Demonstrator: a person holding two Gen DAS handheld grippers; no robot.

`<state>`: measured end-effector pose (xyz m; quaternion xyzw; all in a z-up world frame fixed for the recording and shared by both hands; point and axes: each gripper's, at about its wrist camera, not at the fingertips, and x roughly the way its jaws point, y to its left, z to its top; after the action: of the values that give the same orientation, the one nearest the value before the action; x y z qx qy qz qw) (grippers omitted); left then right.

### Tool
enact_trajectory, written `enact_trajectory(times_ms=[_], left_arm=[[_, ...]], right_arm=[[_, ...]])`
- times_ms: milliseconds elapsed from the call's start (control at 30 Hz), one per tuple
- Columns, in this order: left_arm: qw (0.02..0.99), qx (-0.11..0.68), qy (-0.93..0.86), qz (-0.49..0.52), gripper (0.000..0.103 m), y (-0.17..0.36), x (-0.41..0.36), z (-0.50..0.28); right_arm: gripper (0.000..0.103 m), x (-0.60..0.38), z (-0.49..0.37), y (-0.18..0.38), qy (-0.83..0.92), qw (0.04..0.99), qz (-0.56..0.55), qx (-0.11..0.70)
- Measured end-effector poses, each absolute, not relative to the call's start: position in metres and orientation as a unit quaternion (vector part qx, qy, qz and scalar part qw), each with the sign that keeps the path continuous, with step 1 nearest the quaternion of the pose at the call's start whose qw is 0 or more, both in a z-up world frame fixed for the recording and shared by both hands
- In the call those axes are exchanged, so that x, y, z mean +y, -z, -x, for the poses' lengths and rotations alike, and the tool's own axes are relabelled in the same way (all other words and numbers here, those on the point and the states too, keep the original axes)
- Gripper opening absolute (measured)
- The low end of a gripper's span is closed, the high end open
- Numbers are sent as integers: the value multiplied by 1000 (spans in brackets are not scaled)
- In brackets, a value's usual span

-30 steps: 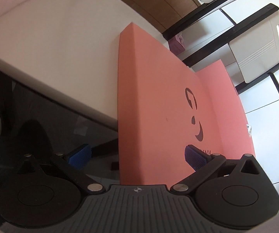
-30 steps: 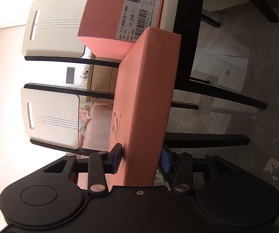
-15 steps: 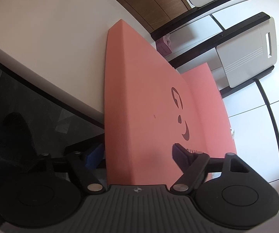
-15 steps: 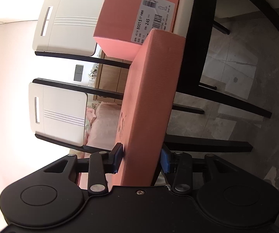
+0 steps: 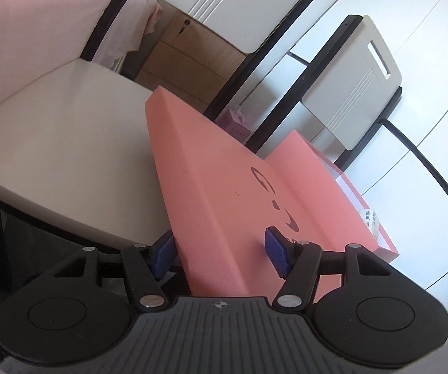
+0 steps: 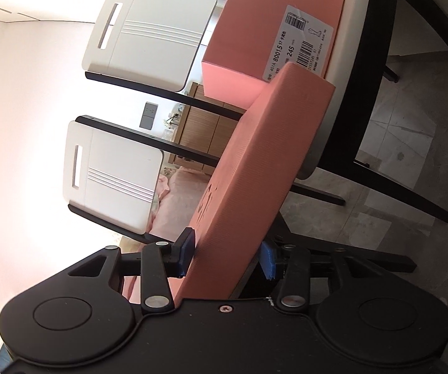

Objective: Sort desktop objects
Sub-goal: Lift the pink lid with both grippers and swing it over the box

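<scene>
left gripper [image 5: 221, 254] closing its jaws on the pink box lid [image 5: 224, 187] near the table [image 5: 52, 143] edge, right gripper [image 6: 227, 257] easing open, pads still touching the lid

Home dining area, white table [image 5: 52, 143], white-backed chairs [image 6: 149, 28], wooden cabinet [image 5: 186, 59]
</scene>
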<state>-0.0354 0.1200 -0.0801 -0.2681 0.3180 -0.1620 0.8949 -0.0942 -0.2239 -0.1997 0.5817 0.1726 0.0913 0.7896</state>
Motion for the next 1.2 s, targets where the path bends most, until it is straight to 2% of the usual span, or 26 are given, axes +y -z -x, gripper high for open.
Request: enact_trajectory(times_ms=[767, 1200], left_arm=[[918, 240, 143, 281, 67, 55, 127, 45], [926, 184, 168, 283, 67, 5, 108, 47]], right_arm=[[46, -213, 75, 151, -151, 824, -526, 146], [46, -237, 75, 102, -188, 839, -503, 89]])
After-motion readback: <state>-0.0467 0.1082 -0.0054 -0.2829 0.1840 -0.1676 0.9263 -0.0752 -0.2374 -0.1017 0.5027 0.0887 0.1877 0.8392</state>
